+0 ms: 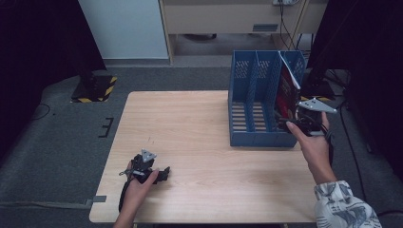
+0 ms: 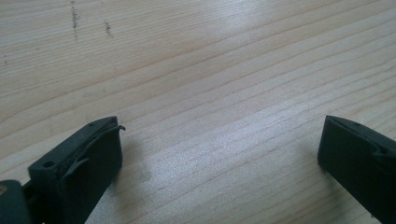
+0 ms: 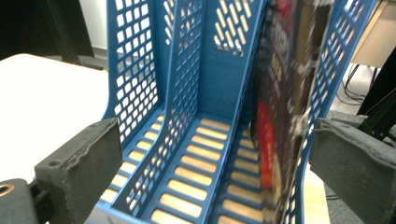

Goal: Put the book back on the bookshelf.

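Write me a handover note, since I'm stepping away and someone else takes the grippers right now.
Left gripper: open, resting low on the wooden table, holding nothing.
Right gripper: open at the front of the blue file rack, jaws apart and gripping nothing.
The red magazine stands tilted in the rack's rightmost slot; the other two slots are empty.
Done: magazine is in the rack.
Left: probably draw the right gripper back; straighten the magazine if needed.
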Motion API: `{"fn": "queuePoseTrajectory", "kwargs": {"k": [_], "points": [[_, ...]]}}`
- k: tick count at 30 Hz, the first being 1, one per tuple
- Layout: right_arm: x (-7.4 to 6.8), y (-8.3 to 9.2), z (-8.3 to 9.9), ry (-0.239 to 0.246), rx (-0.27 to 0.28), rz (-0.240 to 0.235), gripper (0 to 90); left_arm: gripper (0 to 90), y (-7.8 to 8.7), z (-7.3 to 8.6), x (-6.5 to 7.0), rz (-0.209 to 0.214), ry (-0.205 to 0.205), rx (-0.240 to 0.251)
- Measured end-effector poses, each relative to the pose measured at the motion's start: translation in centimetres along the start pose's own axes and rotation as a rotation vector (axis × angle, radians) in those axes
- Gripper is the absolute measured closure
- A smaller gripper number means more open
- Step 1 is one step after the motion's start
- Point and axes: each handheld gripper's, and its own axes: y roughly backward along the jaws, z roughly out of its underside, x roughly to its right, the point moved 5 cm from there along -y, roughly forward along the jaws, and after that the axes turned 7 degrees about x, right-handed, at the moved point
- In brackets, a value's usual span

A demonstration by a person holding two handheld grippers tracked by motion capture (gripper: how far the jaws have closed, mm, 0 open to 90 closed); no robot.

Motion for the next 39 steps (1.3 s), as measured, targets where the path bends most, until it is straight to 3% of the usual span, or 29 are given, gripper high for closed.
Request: {"fn": "queuePoseTrajectory", "kwargs": {"k": [12, 20, 28, 39], "points": [[-1.9, 1.5, 2.8, -0.002, -0.033, -0.033, 3.6, 0.0, 0.0, 0.0, 0.0, 0.0, 0.0, 0.0], [-4.7, 2.2, 4.2, 0.012, -0.055, -0.105, 3.7, 0.0, 0.0, 0.0, 0.0, 0.0, 0.0, 0.0], [-7.4, 2.3, 4.5, 0.036, -0.066, -0.168, 3.6, 0.0, 0.0, 0.0, 0.0, 0.0, -0.001, 0.0], [-11.0, 1.8, 5.6, 0.074, -0.101, -0.249, 3.8, 0.0, 0.0, 0.0, 0.1, 0.0, 0.0, 0.0]]}}
